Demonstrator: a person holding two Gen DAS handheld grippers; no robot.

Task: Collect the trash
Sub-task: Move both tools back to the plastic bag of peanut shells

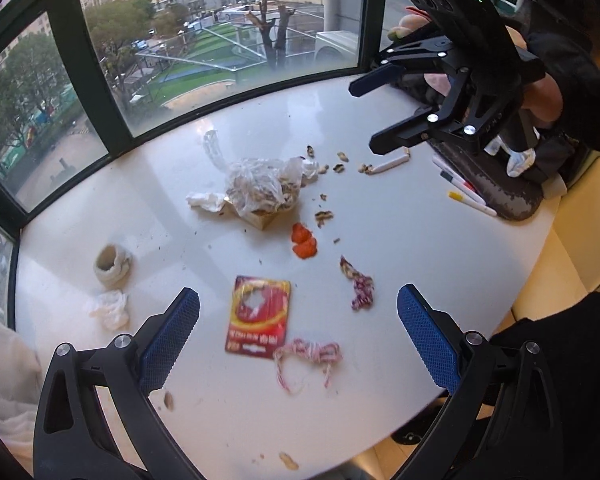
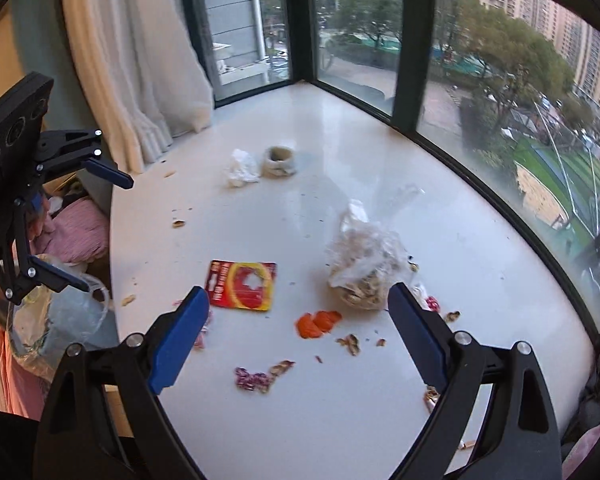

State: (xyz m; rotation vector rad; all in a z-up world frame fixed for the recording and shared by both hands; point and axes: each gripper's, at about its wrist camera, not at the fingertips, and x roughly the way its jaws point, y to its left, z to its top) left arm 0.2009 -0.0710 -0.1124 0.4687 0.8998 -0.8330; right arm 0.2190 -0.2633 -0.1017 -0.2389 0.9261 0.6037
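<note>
Trash is lying scattered over the white tabletop, nothing gathered yet as far as I can judge. Near the middle, a clear plastic bag of shells is sitting on a small cardboard piece, with orange peel just to its near right and peanut shells trailing off toward the far right. A red card packet is lying flat nearer, with pink-and-white string touching its near corner. Crumpled tissue is resting at the left.

The left gripper is hovering with its fingers spread wide and empty, framing the packet, probably lining up a pick. The right gripper is likewise hanging open and holding nothing, above the peel. A lined bin is waiting beyond the table's edge, likely the drop point.
</note>
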